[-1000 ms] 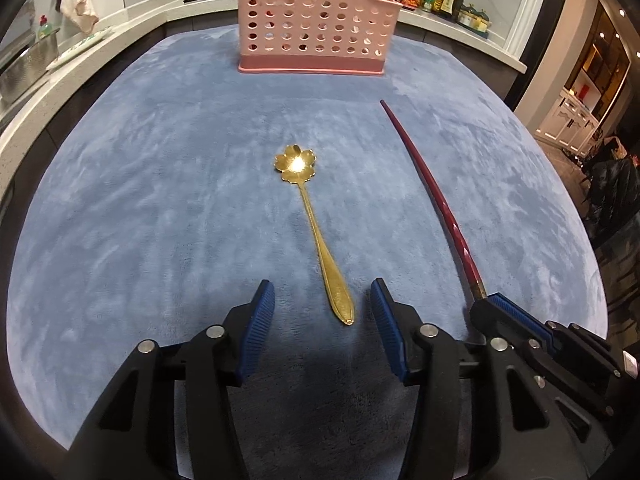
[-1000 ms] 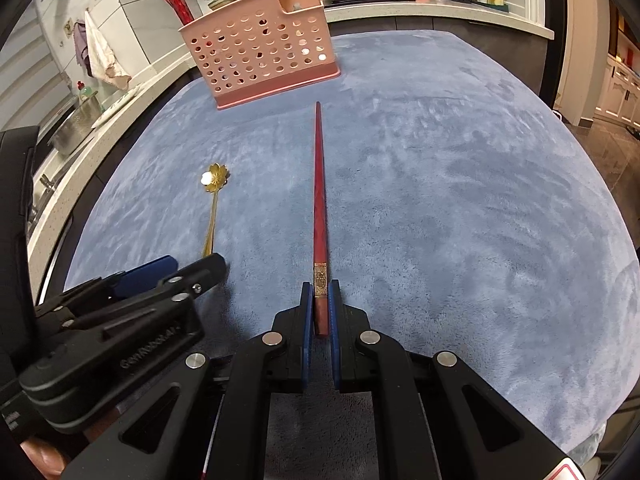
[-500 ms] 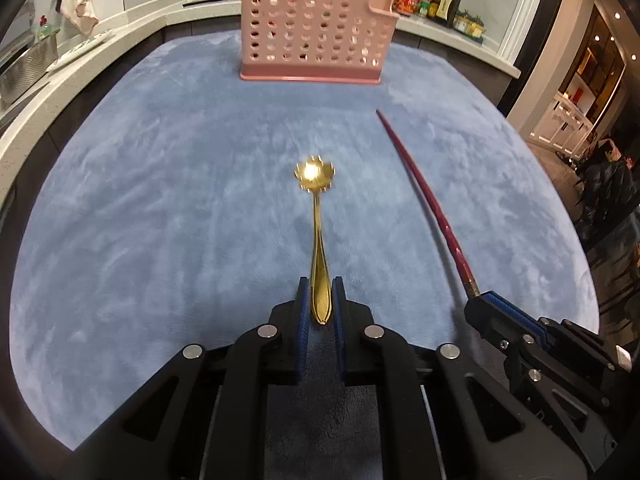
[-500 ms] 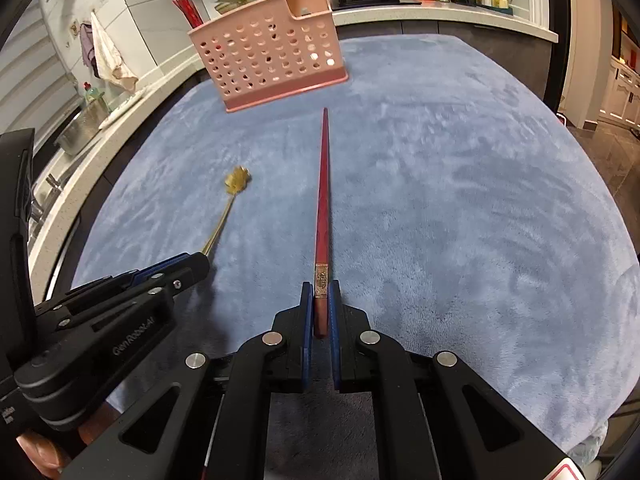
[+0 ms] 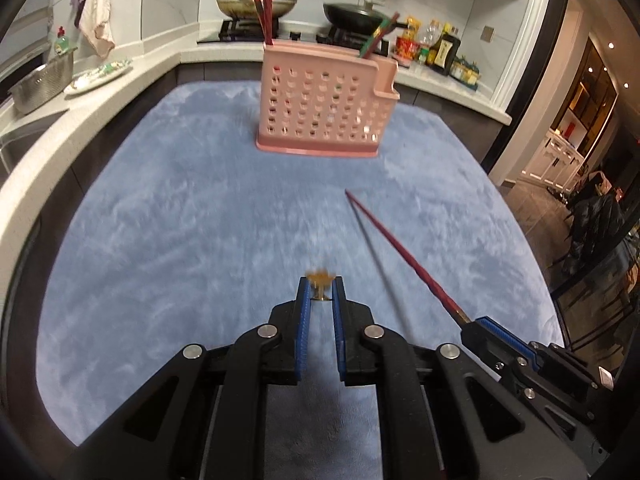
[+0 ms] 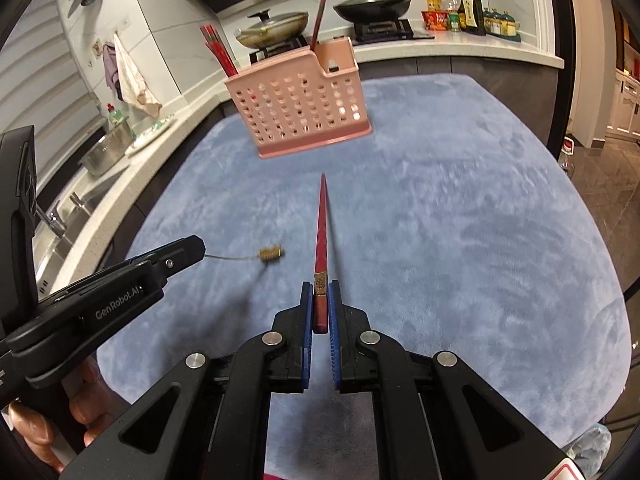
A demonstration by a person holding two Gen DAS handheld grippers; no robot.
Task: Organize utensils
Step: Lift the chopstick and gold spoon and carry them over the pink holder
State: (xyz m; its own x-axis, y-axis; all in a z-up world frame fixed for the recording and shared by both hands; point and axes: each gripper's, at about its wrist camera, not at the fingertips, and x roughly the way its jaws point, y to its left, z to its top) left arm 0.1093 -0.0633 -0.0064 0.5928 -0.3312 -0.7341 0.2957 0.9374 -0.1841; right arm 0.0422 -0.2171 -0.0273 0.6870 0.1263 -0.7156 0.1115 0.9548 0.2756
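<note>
Work surface: a blue plush mat (image 5: pixel 160 240) covering a table, pile brushed in uneven patches. A white stone counter (image 5: pixel 100 104) wraps around its far and left sides.

Left gripper (image 5: pixel 320 294): jaws closed on the gold spoon (image 6: pixel 272 255), held by its handle. From the right wrist view the spoon sticks out level above the mat, flower-shaped bowl at the free end. In the left wrist view the spoon is foreshortened and blurred, so I cannot tell exactly how far along the handle the pads sit.

Right gripper (image 6: pixel 321 304): jaws closed on the thick end of the red chopstick (image 6: pixel 321 224), at its gold band. The tip points toward the pink holder (image 6: pixel 300 108), well short of it.

The pink holder, perforated, stands upright at the far part of the mat. Red chopsticks (image 6: pixel 218 50) already stand in its left end; another one leans out of the small raised compartment on its right.

Room: two lidded pans on the hob (image 5: pixel 256 2) behind the holder, bottles and jars (image 5: pixel 440 50) along the counter to the right, a steel colander (image 5: pixel 42 86) and a hanging cloth (image 5: pixel 96 20) to the left.
</note>
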